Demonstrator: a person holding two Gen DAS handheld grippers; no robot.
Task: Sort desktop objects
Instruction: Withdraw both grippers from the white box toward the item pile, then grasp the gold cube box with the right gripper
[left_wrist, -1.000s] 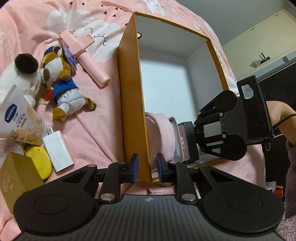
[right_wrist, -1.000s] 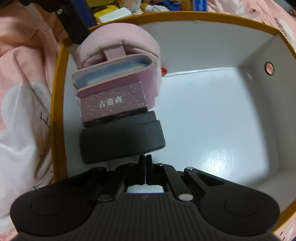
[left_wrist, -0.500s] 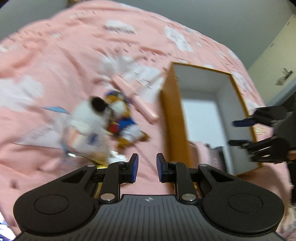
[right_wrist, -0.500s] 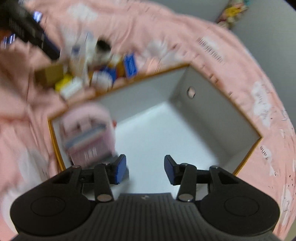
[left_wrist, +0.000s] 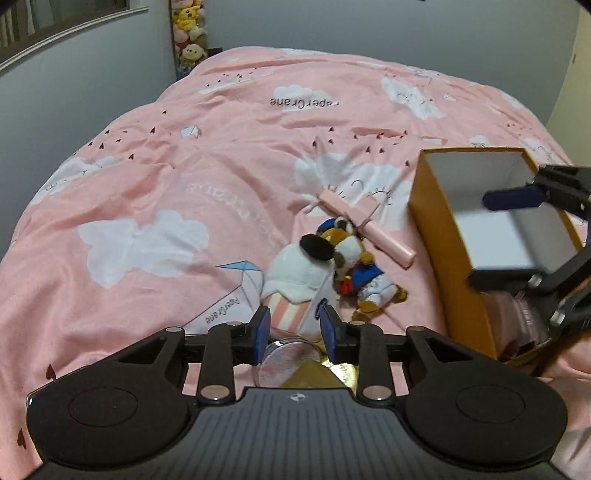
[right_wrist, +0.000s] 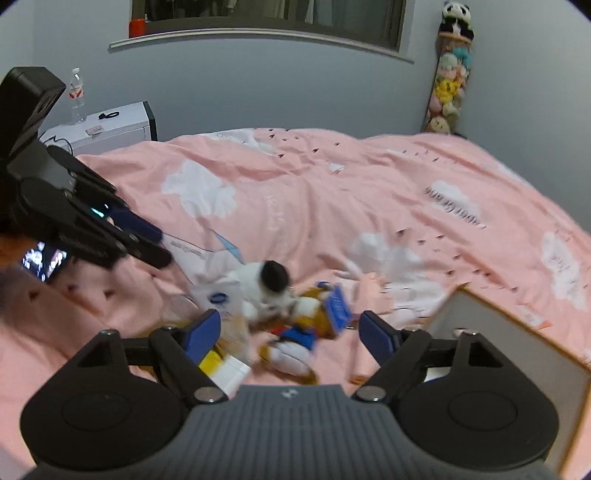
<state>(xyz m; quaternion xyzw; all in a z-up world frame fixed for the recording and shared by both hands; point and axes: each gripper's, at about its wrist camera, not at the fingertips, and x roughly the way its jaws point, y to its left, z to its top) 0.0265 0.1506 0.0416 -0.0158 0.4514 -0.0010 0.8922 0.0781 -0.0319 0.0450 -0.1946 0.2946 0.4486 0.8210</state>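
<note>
Desktop objects: the loose pile lies on the pink quilt (left_wrist: 229, 155) just left of the box, so that is where I see the sorting still waiting.
Orange box (left_wrist: 434, 236): open-topped with a white inside, standing on the quilt at the right of the left wrist view. I can make out a few items already low in its near corner, pinkish and dark, too hidden to name.
Plush dog (left_wrist: 364, 273): lying on its side in a blue top, touching the white plush (left_wrist: 295, 273) with the black ear. I judge it soft and easy to pinch anywhere.
Pink stick (left_wrist: 369, 230): a slim pink gadget lying flat between the dog and the box wall, near both.
Lotion tube (right_wrist: 221, 306): white with a blue oval logo, leaning against the white plush; blurred here.
Clear round jar (left_wrist: 286, 360): close under my left gripper, beside a gold-coloured piece I cannot identify.
Left gripper (left_wrist: 294, 328): jaws opening, nothing between the pads, tilted down over the pile. I read this as lining up the next pick.
Right gripper (right_wrist: 290, 330): jaws opening wide and empty, hovering by the box edge and facing the plush dog.
Risk: the 2 plush toys touch, so I may drag both.
</note>
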